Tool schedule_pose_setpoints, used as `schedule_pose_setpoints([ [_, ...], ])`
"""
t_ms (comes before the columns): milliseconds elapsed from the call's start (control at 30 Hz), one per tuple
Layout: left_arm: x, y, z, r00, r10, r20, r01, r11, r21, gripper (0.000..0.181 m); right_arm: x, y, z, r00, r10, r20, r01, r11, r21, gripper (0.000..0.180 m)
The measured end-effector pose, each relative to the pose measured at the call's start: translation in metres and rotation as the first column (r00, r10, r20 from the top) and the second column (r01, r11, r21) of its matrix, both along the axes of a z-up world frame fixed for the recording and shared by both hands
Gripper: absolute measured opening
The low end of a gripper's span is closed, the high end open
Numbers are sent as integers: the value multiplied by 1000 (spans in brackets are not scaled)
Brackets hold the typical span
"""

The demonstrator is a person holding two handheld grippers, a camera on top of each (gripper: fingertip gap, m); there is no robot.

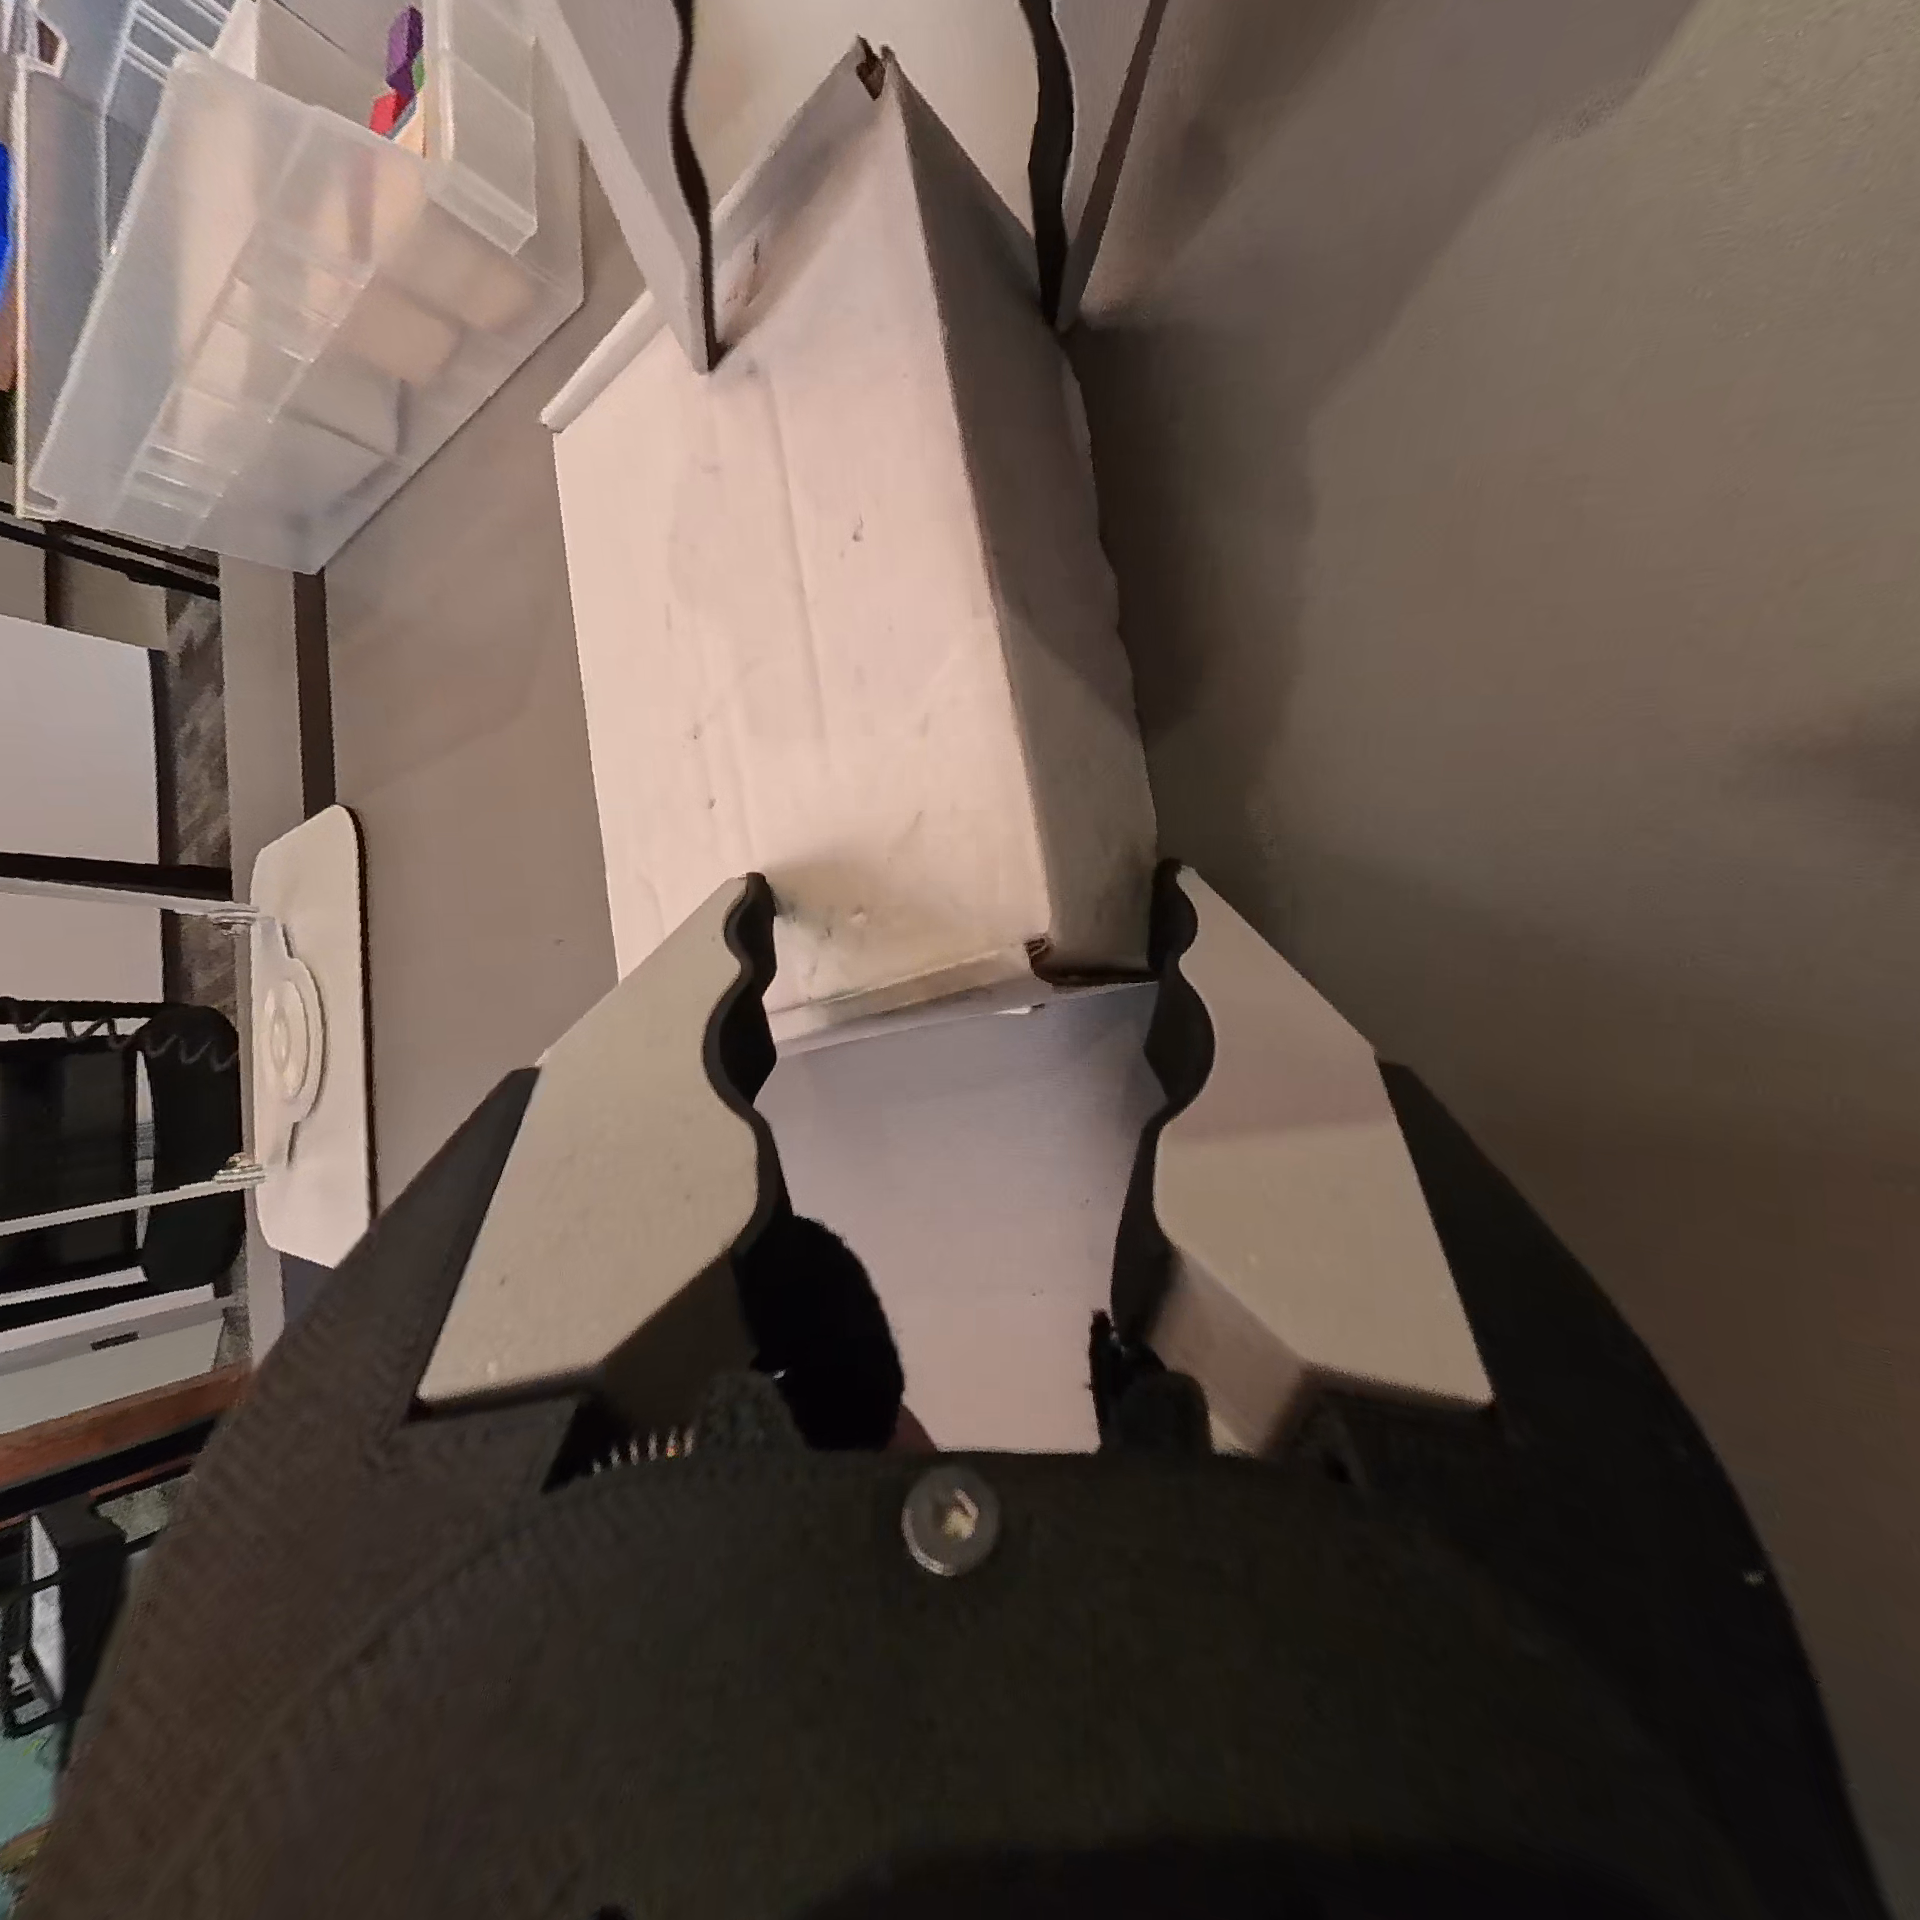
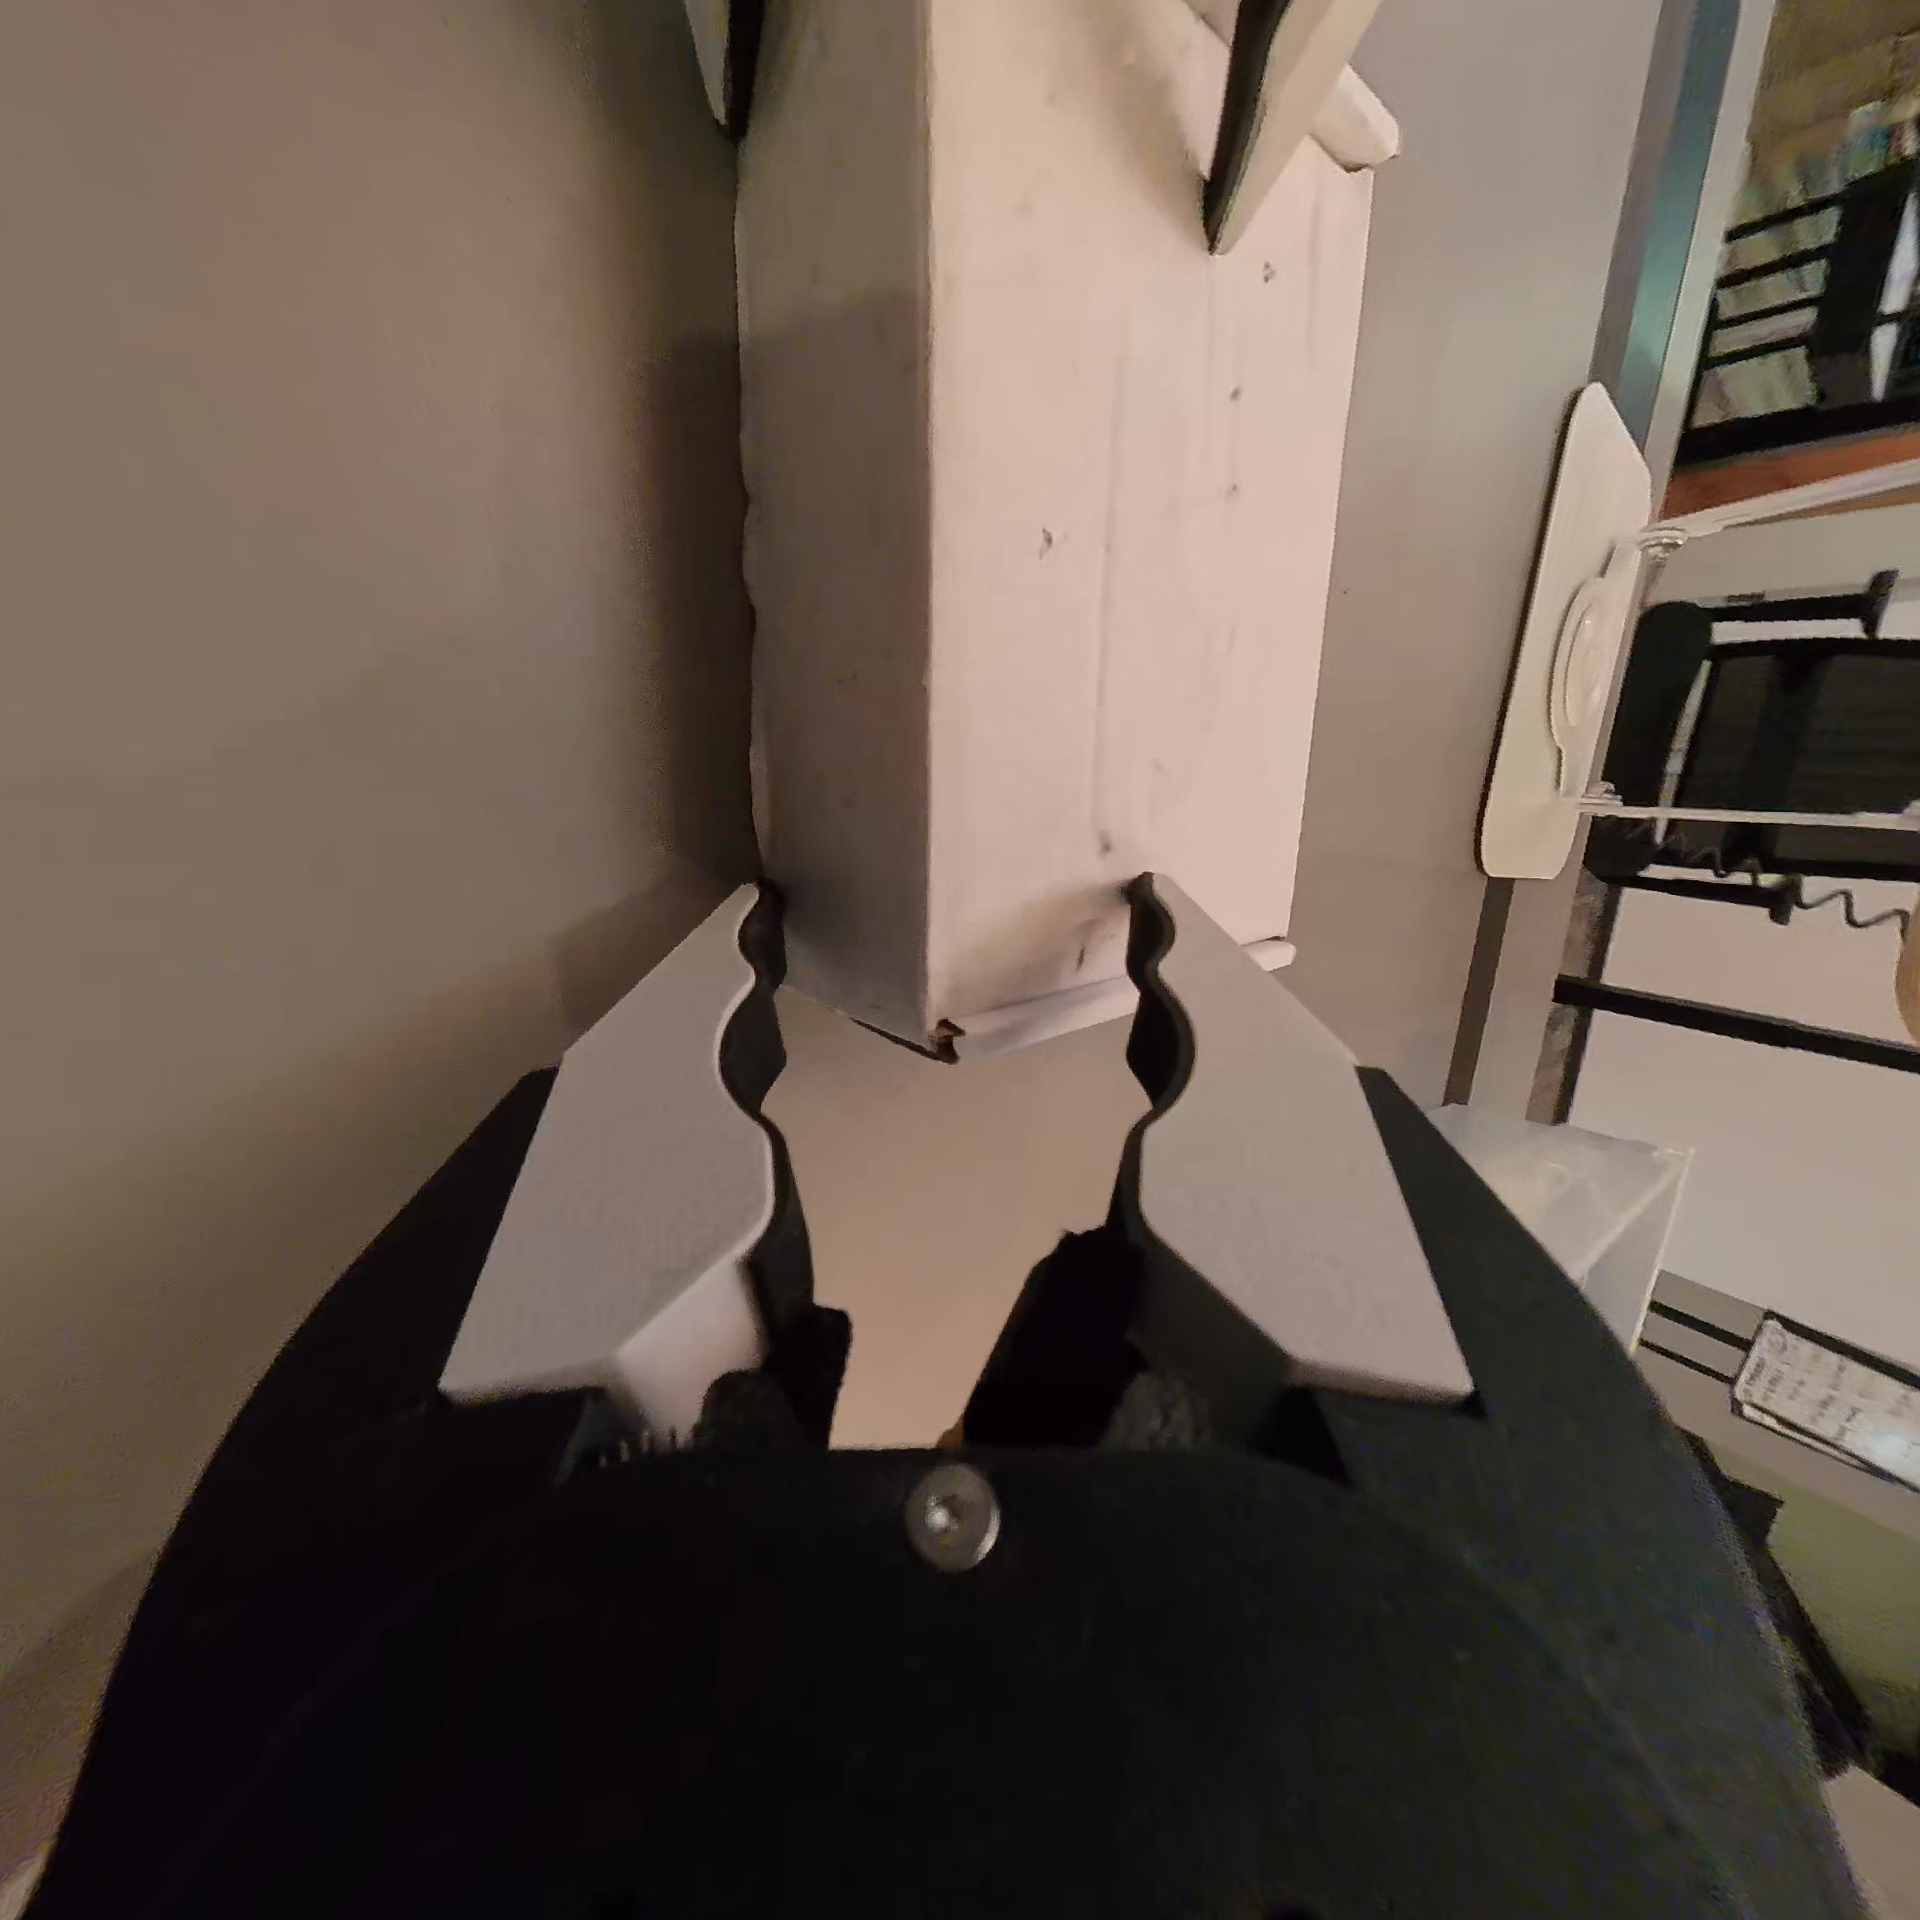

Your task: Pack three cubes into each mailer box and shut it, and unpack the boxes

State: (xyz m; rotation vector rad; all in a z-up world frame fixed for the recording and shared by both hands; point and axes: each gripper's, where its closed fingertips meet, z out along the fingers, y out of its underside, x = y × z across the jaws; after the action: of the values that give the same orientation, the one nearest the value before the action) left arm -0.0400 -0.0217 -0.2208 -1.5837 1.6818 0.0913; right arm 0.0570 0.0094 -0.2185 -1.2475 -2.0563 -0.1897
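On the grey table (image 1: 1507, 623), the left gripper (image 1: 961, 894) and right gripper (image 2: 948, 899) face each other, each part open and bracing an opposite end of the closed white mailer box (image 1: 831, 623). The box's long axis runs straight between them, so both are equally near. Beyond stands a clear plastic organiser (image 1: 281, 312).

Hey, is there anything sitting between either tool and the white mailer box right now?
Nothing visible does. The left tool straddles one end of the closed mailer box, and the right tool straddles the opposite end, each with its fingers at the box's edges. The grey table around the box shows no obstruction.
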Motion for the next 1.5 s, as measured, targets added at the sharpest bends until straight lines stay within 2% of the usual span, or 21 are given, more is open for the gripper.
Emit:
schedule_pose_setpoints([
  [67, 0, 1, 0, 1000, 3, -23, -3, 1000, -1, 73, -1, -2, 7, 1000, -18, -4, 18, 995, -95, 65],
  [133, 0, 1, 0, 999, 6, -43, -6, 1000, 2, 75, -7, -6, 15, 998, -55, -23, 49, 977, -207, 84],
  [200, 2, 1, 0, 999, 5, -42, -5, 1000, 6, 75, -18, -5, 21, 997, -73, -13, 68, 964, -255, 105],
  [233, 2, 2, 0, 999, 5, -37, -5, 1000, 4, 75, -25, -1, 22, 997, -75, -8, 71, 962, -262, 107],
  [367, 6, 2, 1, 999, 4, -39, -4, 1000, 4, 75, -44, 8, 7, 990, -73, 119, 106, 947, -302, 119],
  [433, 9, 2, 1, 1000, 3, -28, -3, 1000, 1, 75, -47, 8, -9, 973, -59, 223, 129, 940, -315, 130],
  [533, 9, 4, 1, 1000, 15, -7, -15, 1000, -4, 75, -54, 11, -18, 956, -49, 289, 143, 938, -314, 131],
  [633, 7, 4, 3, 1000, 14, 25, -14, 1000, -7, 75, -57, 12, -17, 967, -42, 253, 127, 937, -327, 129],
  [700, 8, 6, 12, 994, 21, 104, -21, 1000, -2, 75, -56, 14, -15, 972, -54, 230, 132, 931, -340, 128],
  [767, 10, 9, 34, 961, 29, 274, -29, 1000, -5, 66, -52, 19, -11, 975, -72, 209, 144, 925, -352, 128],
  [867, 3, 20, 75, 837, 49, 545, -63, 998, 6, 60, -46, 30, 9, 983, -109, 147, 158, 907, -391, 128],
  [967, -14, 31, 95, 733, 70, 677, -117, 993, 25, 45, -31, 58, 47, 984, -152, 89, 174, 915, -363, 128],
  [1033, -22, 36, 96, 707, 75, 704, -146, 988, 41, 10, -16, 86, 81, 982, -180, 50, 186, 931, -315, 128],
  [1067, -23, 38, 91, 708, 87, 701, -148, 989, 27, 0, -5, 104, 98, 977, -209, 36, 211, 936, -283, 128],
  [1200, -18, 53, 69, 747, 140, 650, -201, 979, 20, 0, 53, 195, 146, 940, -333, 70, 340, 933, -117, 128],
  [1267, -14, 59, 71, 733, 148, 664, -207, 978, 11, 0, 85, 243, 151, 907, -403, 122, 410, 911, -43, 128],
  [1333, -11, 64, 66, 748, 156, 645, -214, 977, 11, 0, 112, 284, 144, 878, -440, 188, 449, 894, -3, 128],
  [1433, -14, 69, 49, 785, 166, 596, -215, 976, 11, 0, 138, 331, 120, 844, -465, 267, 478, 878, 18, 128],
  [1500, -15, 69, 52, 778, 162, 608, -212, 977, 11, 0, 142, 348, 102, 835, -449, 319, 469, 883, 17, 128],
])
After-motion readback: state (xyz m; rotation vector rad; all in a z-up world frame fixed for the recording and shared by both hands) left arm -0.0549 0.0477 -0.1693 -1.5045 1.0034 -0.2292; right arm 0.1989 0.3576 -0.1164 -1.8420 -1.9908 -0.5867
